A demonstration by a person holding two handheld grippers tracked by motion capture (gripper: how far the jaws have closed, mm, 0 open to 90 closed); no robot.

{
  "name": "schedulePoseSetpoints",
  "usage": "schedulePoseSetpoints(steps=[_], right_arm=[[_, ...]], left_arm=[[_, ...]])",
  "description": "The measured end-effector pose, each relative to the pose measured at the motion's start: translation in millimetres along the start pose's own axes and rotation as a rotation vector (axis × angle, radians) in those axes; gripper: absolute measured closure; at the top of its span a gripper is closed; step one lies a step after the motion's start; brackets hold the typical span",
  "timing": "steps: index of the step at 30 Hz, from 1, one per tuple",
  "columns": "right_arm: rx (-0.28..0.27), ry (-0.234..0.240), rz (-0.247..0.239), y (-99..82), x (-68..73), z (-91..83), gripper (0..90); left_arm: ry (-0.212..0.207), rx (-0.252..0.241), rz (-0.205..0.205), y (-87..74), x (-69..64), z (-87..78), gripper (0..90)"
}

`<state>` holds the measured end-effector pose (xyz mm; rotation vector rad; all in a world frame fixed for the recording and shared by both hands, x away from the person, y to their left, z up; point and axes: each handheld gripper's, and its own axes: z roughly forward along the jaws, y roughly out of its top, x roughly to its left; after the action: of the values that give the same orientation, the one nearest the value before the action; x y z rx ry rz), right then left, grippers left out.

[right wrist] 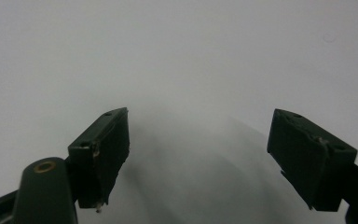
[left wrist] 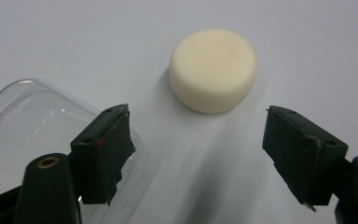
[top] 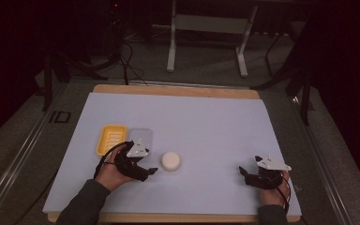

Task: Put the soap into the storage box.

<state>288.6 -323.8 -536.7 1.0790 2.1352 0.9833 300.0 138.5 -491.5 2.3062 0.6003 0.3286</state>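
Because both hands rest low at the near edge of the white mat [top: 206,122], each tool sits ready rather than working. The right gripper [top: 249,174], near right, has its jaws spread wide over bare mat and holds nothing, likely waiting. The left gripper [top: 146,172], near left, also gapes wide and empty, aimed at the cream round soap [left wrist: 213,69] just beyond its jaws, which suggests a grasp is intended. Just beside its left jaw lies a clear plastic lid [left wrist: 37,135], and farther left the yellow soap tray [top: 111,138], probably the soap's destination.
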Motion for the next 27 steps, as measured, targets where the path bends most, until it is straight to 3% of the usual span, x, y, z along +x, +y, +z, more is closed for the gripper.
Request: schedulePoseSetpoints(steps=[27], right_arm=[[0.002, 0.003, -0.001, 0.1, 0.1, -0.1, 20.7]], left_arm=[[-0.06, 0.068, 0.033, 14.0, -0.6, 22.4, 17.3]])
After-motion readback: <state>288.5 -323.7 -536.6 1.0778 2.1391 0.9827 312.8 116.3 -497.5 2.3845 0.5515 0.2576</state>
